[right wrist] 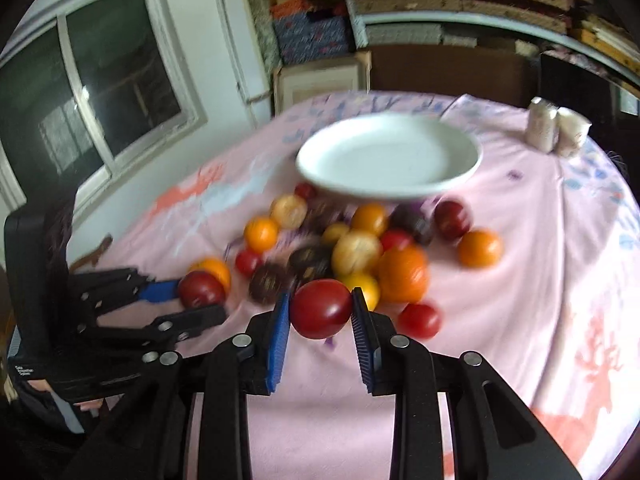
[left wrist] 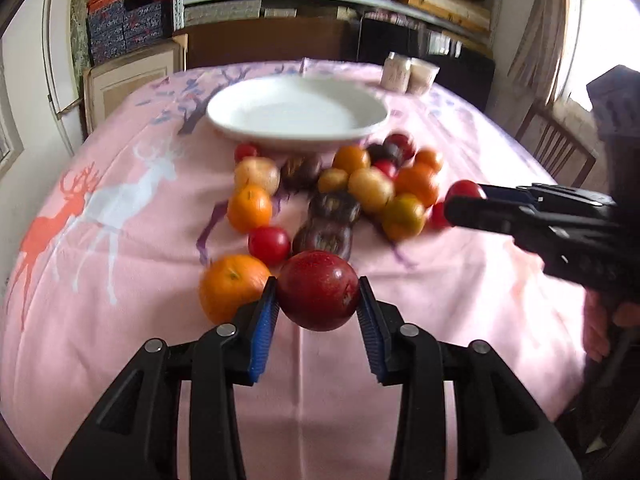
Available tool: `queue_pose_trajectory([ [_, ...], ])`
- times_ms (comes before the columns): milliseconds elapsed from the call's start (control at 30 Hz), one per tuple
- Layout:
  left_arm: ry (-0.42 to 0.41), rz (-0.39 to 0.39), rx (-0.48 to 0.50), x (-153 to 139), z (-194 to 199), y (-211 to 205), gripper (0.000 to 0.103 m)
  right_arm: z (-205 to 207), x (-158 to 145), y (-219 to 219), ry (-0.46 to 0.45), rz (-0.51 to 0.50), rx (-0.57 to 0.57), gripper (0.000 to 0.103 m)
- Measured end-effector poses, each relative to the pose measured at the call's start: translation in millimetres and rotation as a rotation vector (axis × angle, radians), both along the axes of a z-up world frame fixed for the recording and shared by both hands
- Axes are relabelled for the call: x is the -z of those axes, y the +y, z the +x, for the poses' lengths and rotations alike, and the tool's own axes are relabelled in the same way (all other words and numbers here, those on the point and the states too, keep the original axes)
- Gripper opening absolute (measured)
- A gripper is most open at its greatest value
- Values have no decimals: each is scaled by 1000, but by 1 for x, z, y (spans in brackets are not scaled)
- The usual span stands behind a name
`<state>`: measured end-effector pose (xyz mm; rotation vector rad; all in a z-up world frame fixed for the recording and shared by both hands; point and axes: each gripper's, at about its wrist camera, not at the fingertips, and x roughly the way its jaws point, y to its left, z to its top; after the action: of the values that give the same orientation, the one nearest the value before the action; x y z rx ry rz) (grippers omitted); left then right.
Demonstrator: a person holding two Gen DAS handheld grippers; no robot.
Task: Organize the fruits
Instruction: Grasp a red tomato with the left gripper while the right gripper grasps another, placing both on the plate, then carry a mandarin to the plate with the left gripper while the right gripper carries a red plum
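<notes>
My left gripper [left wrist: 318, 298] is shut on a dark red plum [left wrist: 318, 294], held just above the pink cloth; it also shows in the right wrist view [right wrist: 200, 290]. My right gripper [right wrist: 320, 312] is shut on a red tomato [right wrist: 320, 308], seen in the left wrist view [left wrist: 464, 192] at the right of the pile. A pile of oranges [left wrist: 249, 208], yellow fruits [left wrist: 370, 190], dark purple fruits [left wrist: 334, 206] and red tomatoes [left wrist: 269, 245] lies in the middle. An empty white plate [left wrist: 298, 114] stands behind the pile.
The round table has a pink deer-print cloth [left wrist: 120, 240]. Two white jars [left wrist: 408, 72] stand at the far edge. An orange [left wrist: 230, 286] lies beside my left fingers. A chair [left wrist: 556, 148] stands at the right; shelves and boxes fill the back wall.
</notes>
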<state>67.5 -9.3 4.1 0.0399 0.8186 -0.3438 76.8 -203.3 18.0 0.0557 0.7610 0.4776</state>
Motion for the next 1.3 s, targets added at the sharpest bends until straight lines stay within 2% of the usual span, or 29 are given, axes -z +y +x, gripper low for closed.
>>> queue_pose_trajectory([
  [100, -70, 24, -69, -20, 25, 3, 38, 31, -19, -13, -27, 37, 42, 30],
  [233, -89, -18, -155, -41, 93, -2, 38, 94, -22, -10, 15, 33, 85, 30],
  [300, -84, 33, -179, -42, 131, -12, 38, 124, -16, -7, 45, 11, 104, 30],
  [400, -57, 65, -151, -34, 172, -23, 38, 165, -3, -7, 89, -65, 156, 30],
  [533, -16, 76, -111, -20, 198, -33, 38, 188, 8, -9, 123, -66, 140, 30],
  [567, -7, 77, -94, -17, 200, -34, 40, 192, 9, -10, 129, -52, 125, 37],
  [600, -9, 70, -83, -16, 200, -36, 60, 192, 9, -9, 131, -57, 113, 74],
  [633, -32, 99, -112, -16, 198, -34, 70, 188, 6, -10, 109, -97, 133, 84],
  [667, -73, 152, -167, -17, 195, -31, 99, 183, 3, -12, 77, -136, 154, 99],
  [733, -156, 222, -230, -22, 185, -24, 99, 169, -3, -20, 35, -182, 152, 100],
  [800, -185, 234, -214, -28, 173, -18, 99, 156, -6, -32, 43, -181, 164, 100],
  [933, -158, 216, -130, -36, 132, -3, 99, 113, -7, -54, 40, -163, 173, 100],
  [1000, -140, 242, -103, -32, 106, 5, 99, 93, -2, -58, 49, -175, 154, 100],
  [1167, -36, 301, -18, 1, 37, 23, 99, 60, 31, -53, 128, -283, 74, 100],
  [1233, -14, 335, -11, 14, 22, 25, 99, 54, 41, -47, 147, -298, 55, 100],
  [1300, 8, 337, 2, 26, 17, 26, 99, 54, 51, -42, 165, -288, 37, 100],
])
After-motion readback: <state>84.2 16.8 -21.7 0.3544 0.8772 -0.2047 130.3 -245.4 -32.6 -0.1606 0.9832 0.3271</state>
